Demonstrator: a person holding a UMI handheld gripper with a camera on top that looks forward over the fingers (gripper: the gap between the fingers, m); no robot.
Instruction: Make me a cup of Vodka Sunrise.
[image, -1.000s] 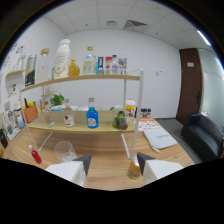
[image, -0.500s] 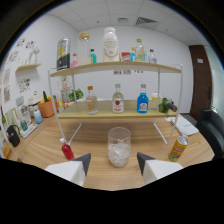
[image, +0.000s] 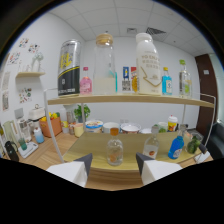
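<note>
Facing a two-tier wooden shelf, the tool hangs with its two pale fingers spread apart and nothing between them. Just beyond the gap, near the front edge of the lower shelf board, stands a small clear bottle holding orange liquid. Further right on that board are another small bottle and a blue bottle. Behind them sit several bowls. On the upper board stand a dark can, a pink bottle, a tall clear jar and a large white bottle. The tabletop runs beneath the shelf.
</note>
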